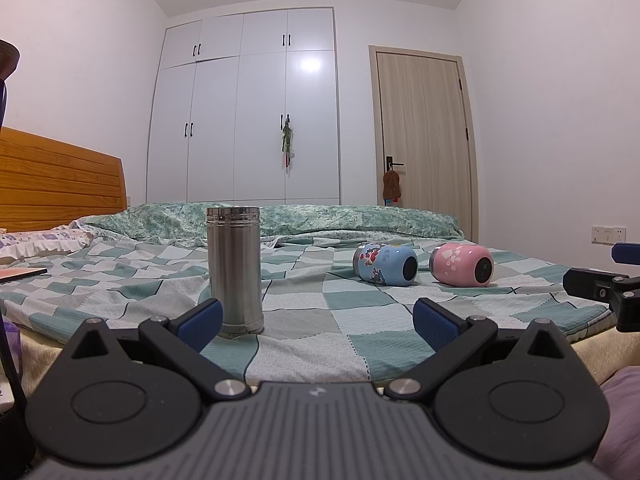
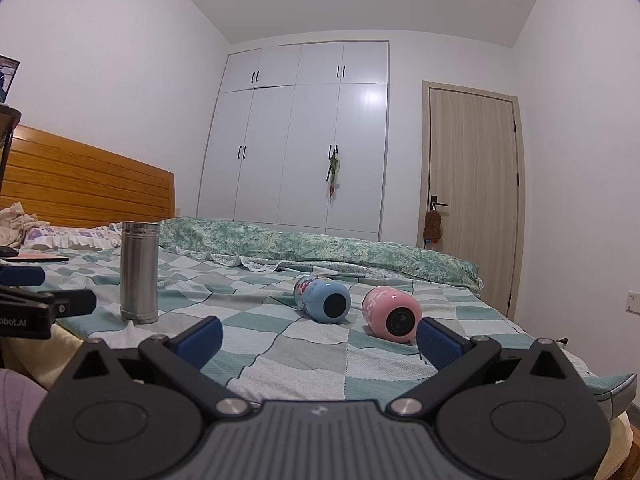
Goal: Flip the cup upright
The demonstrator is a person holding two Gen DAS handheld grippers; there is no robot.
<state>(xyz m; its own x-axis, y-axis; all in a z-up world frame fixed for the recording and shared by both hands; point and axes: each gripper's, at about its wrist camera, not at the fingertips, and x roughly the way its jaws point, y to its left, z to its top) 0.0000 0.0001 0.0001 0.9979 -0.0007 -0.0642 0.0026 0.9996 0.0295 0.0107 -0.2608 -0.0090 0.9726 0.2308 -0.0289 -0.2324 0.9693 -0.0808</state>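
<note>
Steel cup (image 1: 235, 270) already stands upright on the checked bedsheet (image 1: 360, 344), far left, just past the left gripper (image 1: 318, 320), whose jaws are spread wide and hold nothing. Blue cup (image 2: 323, 298) lies on its side mid-bed, pink cup (image 2: 392, 312) beside it, also tipped. Right gripper (image 2: 320, 338) is empty, jaws apart, nearest the pink one. Looks like the approach step: next, close in across the pink cup's body, grip, rotate upright.
</note>
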